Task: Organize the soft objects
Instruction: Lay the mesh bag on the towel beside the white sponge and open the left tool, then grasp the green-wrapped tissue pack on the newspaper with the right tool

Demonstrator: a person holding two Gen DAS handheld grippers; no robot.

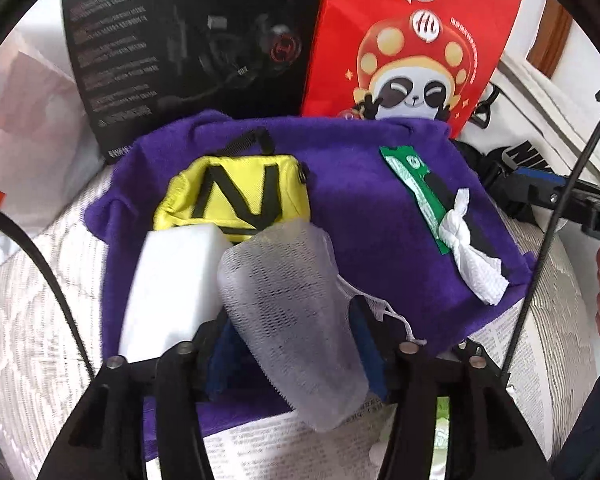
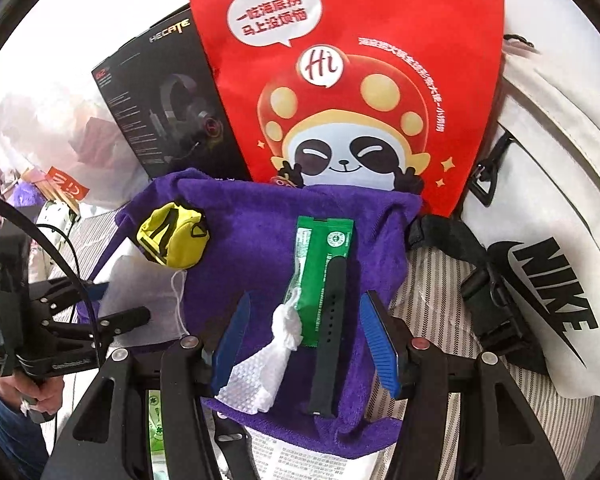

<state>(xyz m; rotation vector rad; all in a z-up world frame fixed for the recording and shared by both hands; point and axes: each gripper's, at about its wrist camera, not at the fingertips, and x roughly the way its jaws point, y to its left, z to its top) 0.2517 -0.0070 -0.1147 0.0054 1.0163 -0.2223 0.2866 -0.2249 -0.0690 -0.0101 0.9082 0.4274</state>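
Note:
A purple towel lies on the bed; it also shows in the right wrist view. On it sit a yellow pouch, a white sponge block, a green sachet, a black strap and a knotted white tissue. My left gripper is shut on a white mesh bag, held just above the towel beside the sponge. My right gripper is open, its blue pads either side of the tissue, sachet and strap.
A red panda bag and a black headset box stand behind the towel. A white Nike bag with black straps lies at the right. Printed paper lies under the towel's near edge on the striped bedding.

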